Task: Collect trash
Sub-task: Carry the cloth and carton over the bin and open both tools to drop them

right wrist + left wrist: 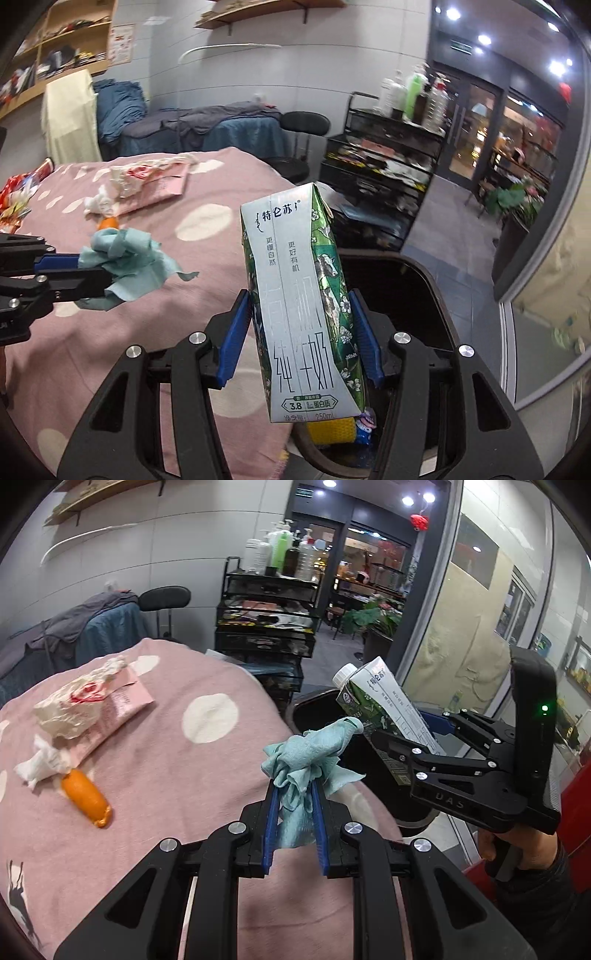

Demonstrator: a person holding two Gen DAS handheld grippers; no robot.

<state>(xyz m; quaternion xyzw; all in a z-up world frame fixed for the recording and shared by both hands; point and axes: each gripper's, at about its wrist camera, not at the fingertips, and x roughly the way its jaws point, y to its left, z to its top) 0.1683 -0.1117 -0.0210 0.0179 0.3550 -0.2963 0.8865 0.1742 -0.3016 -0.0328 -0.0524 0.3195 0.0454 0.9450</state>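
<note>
right fingers [301, 332] pinch milk carton [303, 306] over bin [436, 295]; left fingers [293, 801] pinch tissue [310, 757].

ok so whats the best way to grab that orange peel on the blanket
Take the orange peel across its narrow middle, coming straight down from above. It lies flat and elongated on the soft pink blanket, its far end touching the white tissue, so close across the short width, probably nearer its free end.

Two grippers: the left [294, 801] and the right [301, 332]. One milk carton [299, 295], one teal wipe [306, 760], one black bin [424, 295]. On the bed [177, 775] lie one orange peel [86, 797], one pink packet [118, 709], one white tissue [42, 762] and one crumpled white wrapper [74, 705]. One black cart [269, 605], one stool [164, 598].
</note>
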